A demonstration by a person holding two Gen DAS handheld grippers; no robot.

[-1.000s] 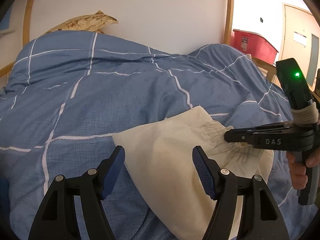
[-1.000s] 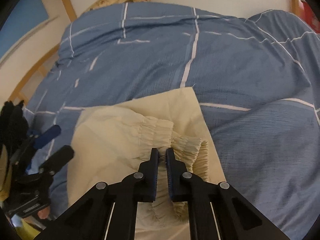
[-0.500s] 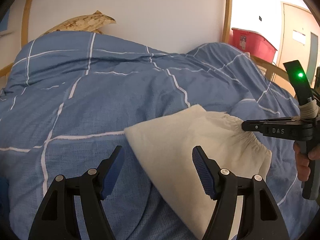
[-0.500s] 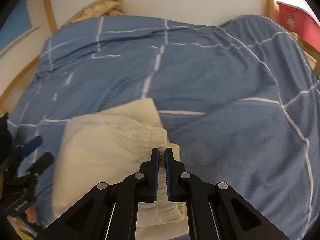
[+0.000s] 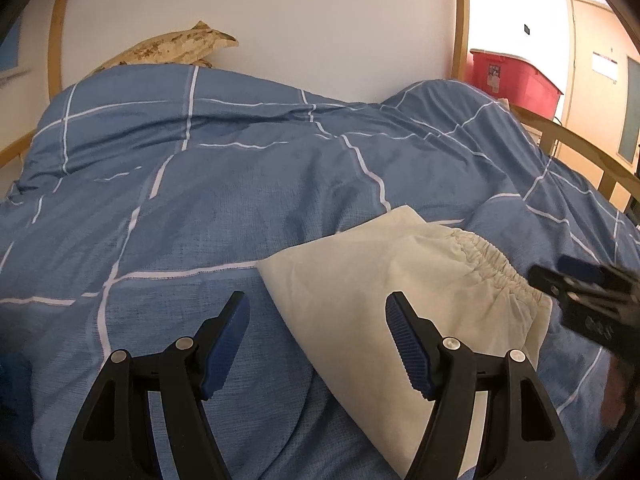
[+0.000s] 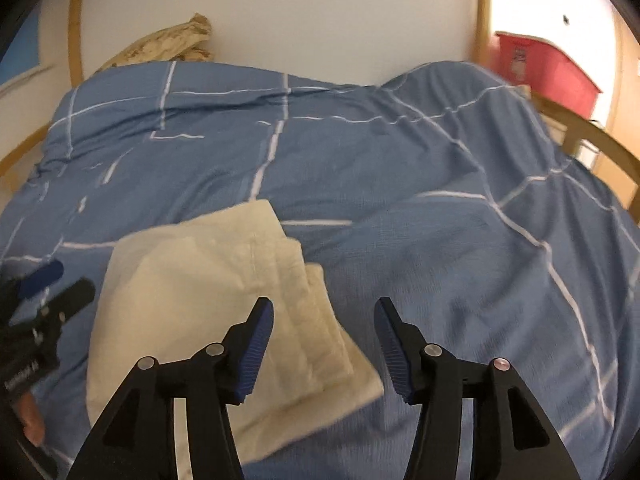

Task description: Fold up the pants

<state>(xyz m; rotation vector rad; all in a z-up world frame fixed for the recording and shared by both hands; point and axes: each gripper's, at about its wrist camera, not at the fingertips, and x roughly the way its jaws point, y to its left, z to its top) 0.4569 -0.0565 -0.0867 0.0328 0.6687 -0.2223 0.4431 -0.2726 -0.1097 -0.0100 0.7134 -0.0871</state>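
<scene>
- Cream pants, folded into a compact stack, lying on blue duvet.
- Left gripper spread wide, holding nothing; stack ahead, toward its right finger.
- Right gripper also spread, empty; elastic waistband just left of its fingers.
- Long axis apparently near-to-far; right gripper judged nearer.

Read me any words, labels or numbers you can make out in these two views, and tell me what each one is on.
None can be read for certain.
Label on the red storage bin: too small to read.
Paper notice on the door: too small to read.
White lettering on the right gripper body in the left view: blurred.
White lettering on the left gripper body in the right view: blurred.
</scene>
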